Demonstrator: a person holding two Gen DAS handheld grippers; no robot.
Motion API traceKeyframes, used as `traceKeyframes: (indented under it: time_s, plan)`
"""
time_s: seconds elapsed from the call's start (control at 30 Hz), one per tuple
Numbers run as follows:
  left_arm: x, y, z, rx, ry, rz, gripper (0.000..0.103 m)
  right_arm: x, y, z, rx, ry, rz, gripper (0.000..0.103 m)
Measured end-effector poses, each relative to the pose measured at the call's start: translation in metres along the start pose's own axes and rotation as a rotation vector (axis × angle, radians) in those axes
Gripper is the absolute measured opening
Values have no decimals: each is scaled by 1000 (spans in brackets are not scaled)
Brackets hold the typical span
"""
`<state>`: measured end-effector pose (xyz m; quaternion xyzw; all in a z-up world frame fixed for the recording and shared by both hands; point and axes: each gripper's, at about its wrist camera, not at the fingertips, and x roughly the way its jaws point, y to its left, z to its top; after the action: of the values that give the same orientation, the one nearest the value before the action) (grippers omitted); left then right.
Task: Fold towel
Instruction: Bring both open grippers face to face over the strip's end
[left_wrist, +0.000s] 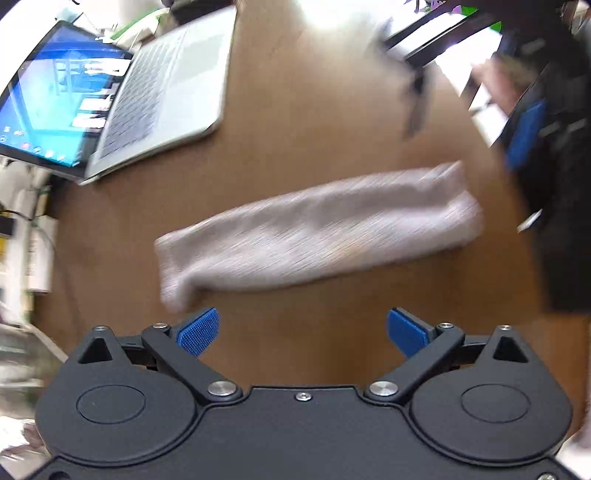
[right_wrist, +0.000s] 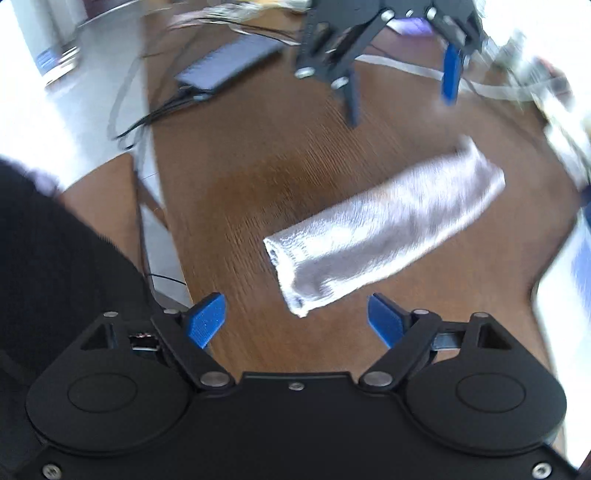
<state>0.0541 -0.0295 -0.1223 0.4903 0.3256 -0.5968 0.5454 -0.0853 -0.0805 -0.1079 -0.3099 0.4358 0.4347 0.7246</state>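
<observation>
Since both sets of tongs are spread wide with nothing between the blue pads, the towel isn't held by anything right now. Closest in, the left tongs (left_wrist: 303, 332) hover just short of the towel (left_wrist: 317, 229), which lies loose on the brown table (left_wrist: 295, 122) as a long narrow strip, looks like it's already been folded over at least once. Same story from the other side: the right tongs (right_wrist: 297, 321) sit just off one short end of the towel (right_wrist: 384, 232), where the layers gape open a bit. Further back there's an open laptop (left_wrist: 122, 107) on the table, plus a dark flat device with cables (right_wrist: 229, 62) near the far edge. My guess at the risk: if the next grab only pinches the top layer at that gaping end, the fold peels apart instead of doubling over. Also, the strip is a bit crooked, so uneven grabs would leave the ends misaligned.
</observation>
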Motion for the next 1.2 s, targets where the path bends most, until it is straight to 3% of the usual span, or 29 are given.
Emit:
traceKeyframes:
  time_s: [0.13,0.33,0.7,0.97,1.2]
  plan:
    - [10,-40,15,-32,-40,-60,98,14,-16,11,-189,18,74,87]
    - [26,-60,19,-151,-54,-112,98,29,-27,19,-291,27,205,87]
    - [31,-47,23,-245,-55,-157,98,54,-41,13,-249,70,283,87]
    - [23,-40,23,-303,-102,-217,98,44,-48,22,-214,15,296,87]
    - [41,-46,21,-312,-48,-249,98,61,-41,32,-246,57,320,88]
